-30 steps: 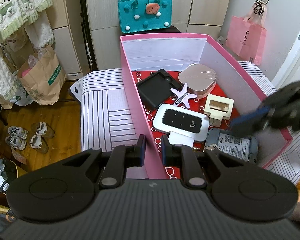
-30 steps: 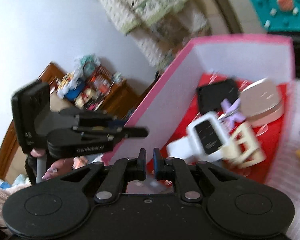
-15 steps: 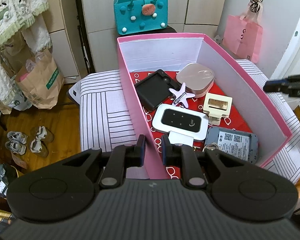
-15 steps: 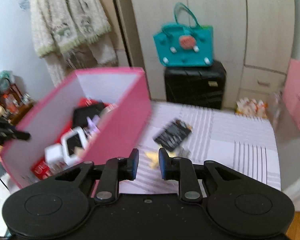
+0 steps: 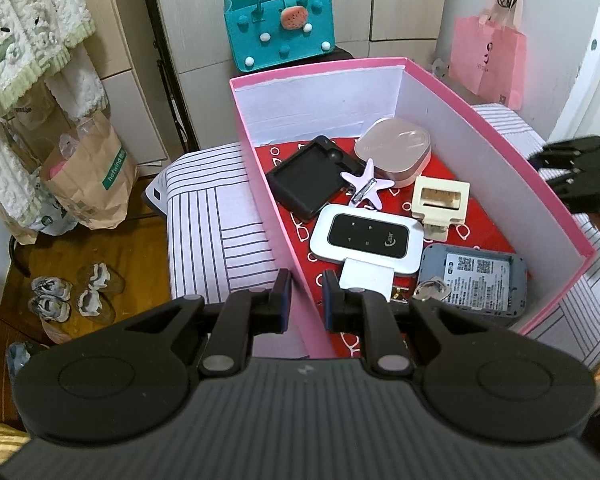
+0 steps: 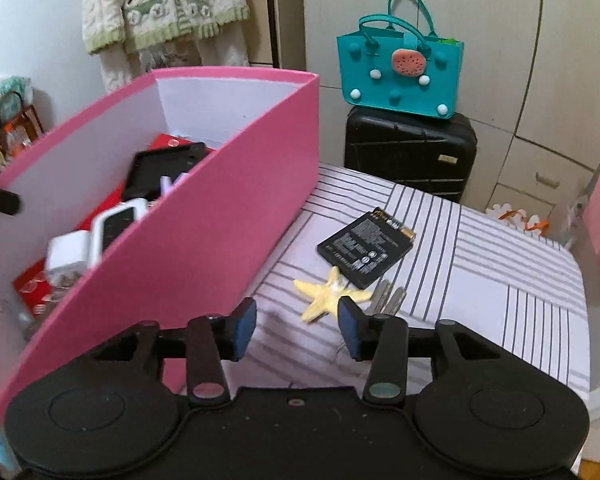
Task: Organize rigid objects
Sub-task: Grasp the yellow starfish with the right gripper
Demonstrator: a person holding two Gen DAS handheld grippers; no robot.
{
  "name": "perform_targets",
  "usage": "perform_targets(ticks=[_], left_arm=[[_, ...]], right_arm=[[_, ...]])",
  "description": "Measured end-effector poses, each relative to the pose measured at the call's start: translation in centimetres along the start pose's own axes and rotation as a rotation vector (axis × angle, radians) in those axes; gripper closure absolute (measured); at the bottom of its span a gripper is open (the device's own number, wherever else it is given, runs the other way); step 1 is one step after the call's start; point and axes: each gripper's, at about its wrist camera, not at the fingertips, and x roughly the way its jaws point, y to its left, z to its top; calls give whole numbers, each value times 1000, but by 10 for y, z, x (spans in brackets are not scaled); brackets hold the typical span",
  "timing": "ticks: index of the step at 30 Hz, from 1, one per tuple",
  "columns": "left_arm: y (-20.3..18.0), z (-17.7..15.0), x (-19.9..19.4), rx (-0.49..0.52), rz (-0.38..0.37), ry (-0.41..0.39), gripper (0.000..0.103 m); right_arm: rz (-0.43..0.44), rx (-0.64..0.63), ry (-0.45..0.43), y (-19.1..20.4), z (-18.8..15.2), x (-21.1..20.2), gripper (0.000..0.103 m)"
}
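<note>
Starfish clip (image 6: 329, 295) on striped cloth (image 6: 480, 280), just past the empty right gripper (image 6: 297, 327), whose jaws have just been opening.
Left gripper (image 5: 305, 295) pinches the pink box (image 5: 284, 216) wall. Black battery (image 6: 366, 247) lies beyond, long axis far-right; bare cloth right; teal bag (image 6: 400, 76) far.

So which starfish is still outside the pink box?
The yellow starfish. It lies on the striped cover beside the black battery, just ahead of the right hand-held gripper. The pale purple starfish is already inside the pink box.
</note>
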Motion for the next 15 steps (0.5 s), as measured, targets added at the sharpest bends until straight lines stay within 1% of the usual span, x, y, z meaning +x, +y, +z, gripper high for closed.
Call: perform_targets(ticks=[6,8,9,10,11,13,15], left_arm=[[0,8,2,33,-6,56,89],[0,11,3,36,-9,73,89],[0,12,3,41,-7,80,89],[-1,13,3,47,-4,87,89],[-2,14,4,55,-2,96,89],[-3,17,5,63,0,117,89],[-3,20,6,68,2,138,90]], right_arm=[[-25,20,52,-5,5,24,46],[-32,24,41,-5,5,27,42],[-37,26,38,-5,6,28,42],[-44,26,33,-5,6,29,44],[-53,21,27,-5,6,28,52],[-58,-13,27,-2,7,24,60],[-60,-17,18,-1,8,18,61]])
